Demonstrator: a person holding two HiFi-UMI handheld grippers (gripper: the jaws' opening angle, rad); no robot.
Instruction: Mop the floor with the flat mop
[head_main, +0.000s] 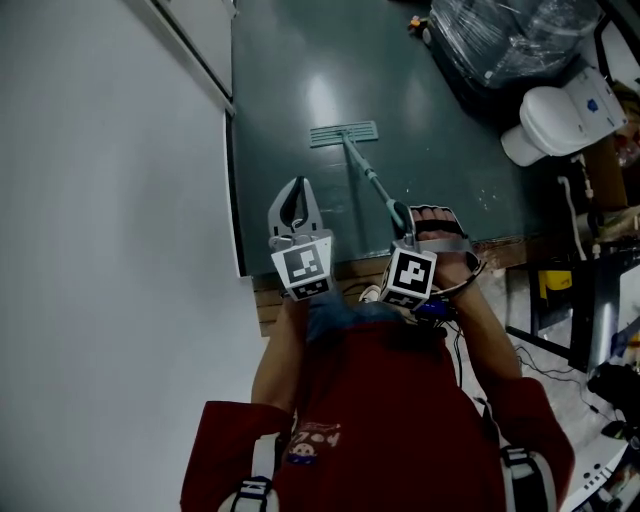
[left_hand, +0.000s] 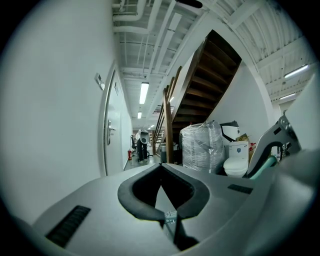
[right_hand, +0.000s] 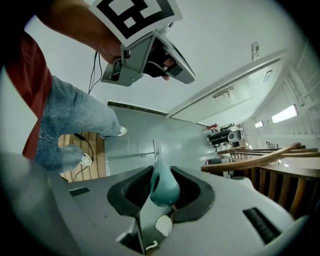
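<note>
Two grippers up front. L gripper (head_main: 297, 212): jaws together, nothing btwn them. R gripper (right_hand: 161, 192): jaws clamped on teal grip at top end of flat mop (head_main: 366, 172). Thin shaft slopes fwd and down to mop head (head_main: 344, 133), a pale rectangular pad lying flat on dark grey-green floor (head_main: 440, 140), near white wall (head_main: 110, 200) but apart from it. Farther right: white toilet (head_main: 560, 115), shrink-wrapped bundle (head_main: 505, 40).

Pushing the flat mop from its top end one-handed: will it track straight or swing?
Likely light: thin pole, small flat head. The right gripper holds only the teal grip, so the head may swing sideways. Smooth floor: should slide easily.
</note>
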